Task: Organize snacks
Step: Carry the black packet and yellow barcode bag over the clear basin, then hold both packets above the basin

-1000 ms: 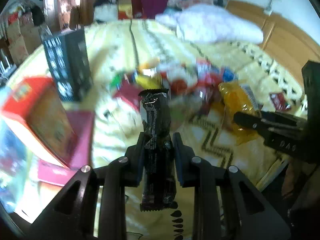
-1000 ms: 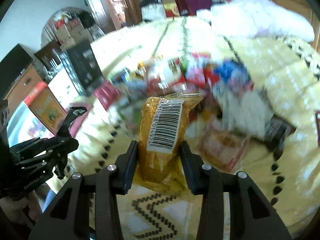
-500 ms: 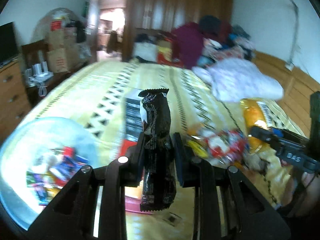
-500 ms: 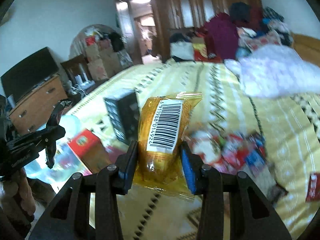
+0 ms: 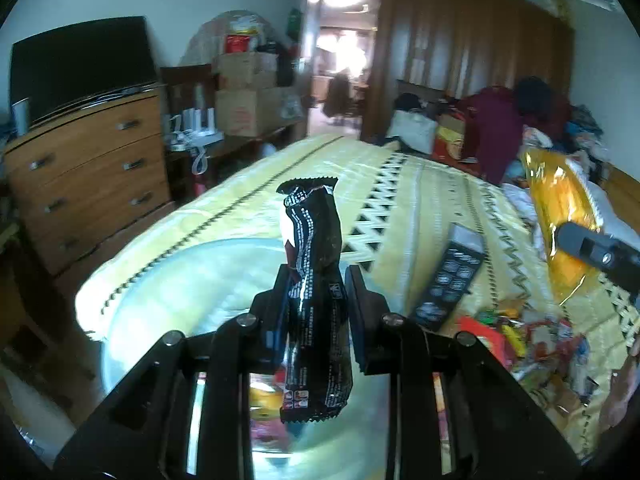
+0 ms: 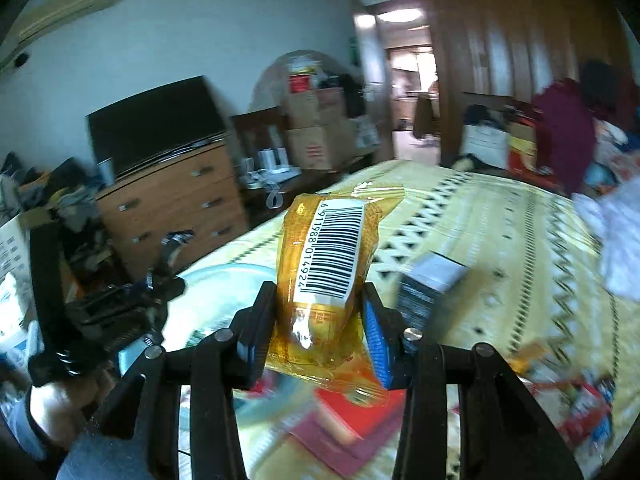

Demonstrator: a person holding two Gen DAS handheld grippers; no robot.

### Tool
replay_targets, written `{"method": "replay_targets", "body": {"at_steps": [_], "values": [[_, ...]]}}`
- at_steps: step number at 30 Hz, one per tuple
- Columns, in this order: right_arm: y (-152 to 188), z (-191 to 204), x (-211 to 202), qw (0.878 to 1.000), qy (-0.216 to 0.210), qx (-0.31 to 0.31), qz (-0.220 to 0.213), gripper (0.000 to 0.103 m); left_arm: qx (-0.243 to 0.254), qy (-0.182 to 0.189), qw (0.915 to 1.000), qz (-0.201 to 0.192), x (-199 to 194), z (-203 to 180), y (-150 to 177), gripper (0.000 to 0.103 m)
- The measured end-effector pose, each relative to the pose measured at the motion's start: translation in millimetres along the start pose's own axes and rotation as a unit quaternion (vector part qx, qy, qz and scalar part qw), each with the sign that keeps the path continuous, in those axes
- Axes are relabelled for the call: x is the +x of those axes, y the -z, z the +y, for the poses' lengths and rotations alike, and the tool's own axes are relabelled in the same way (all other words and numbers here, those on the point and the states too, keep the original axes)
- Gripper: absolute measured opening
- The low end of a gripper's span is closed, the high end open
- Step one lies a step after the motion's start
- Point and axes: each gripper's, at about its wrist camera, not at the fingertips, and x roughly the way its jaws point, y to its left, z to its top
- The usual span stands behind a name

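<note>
My left gripper (image 5: pixel 316 300) is shut on a black snack bar (image 5: pixel 314 280), held upright above a clear round bin (image 5: pixel 160 280) that holds some snacks. My right gripper (image 6: pixel 320 308) is shut on a yellow snack bag (image 6: pixel 332 256) with a barcode label. That bag also shows in the left wrist view (image 5: pixel 560 216), at the right. The left gripper shows in the right wrist view (image 6: pixel 120 308), at the left, over the bin's rim (image 6: pixel 224 270). Loose snacks (image 5: pixel 532 336) lie in a pile on the yellow bedspread.
A black box (image 5: pixel 452 276) stands on the bed beside the bin; it also shows in the right wrist view (image 6: pixel 428 288). A red box (image 6: pixel 352 412) lies below my right gripper. A wooden dresser (image 5: pixel 88 168) with a TV stands left of the bed. Clothes are piled at the far right.
Both grippers have swung left, away from the snack pile, toward the clear bin. Each still holds its snack. The left gripper is now over the bin.
</note>
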Motion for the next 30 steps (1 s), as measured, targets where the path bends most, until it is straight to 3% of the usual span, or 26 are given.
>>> {"method": "replay_targets", "body": {"at_steps": [5,13,30], "values": [[-14,48,40,0.999,-0.039,-0.026,0.014,0.044,-0.022,-0.022,0.9995,0.008,9,29,0,0.026],[-19,81,82,0.996,-0.064,-0.039,0.039,0.044,-0.039,-0.033,0.9986,0.018,17,57,0,0.026],[-8,79,98,0.995,-0.075,-0.037,0.052,0.044,-0.041,-0.031,0.9984,0.022,16,66,3,0.026]]}}
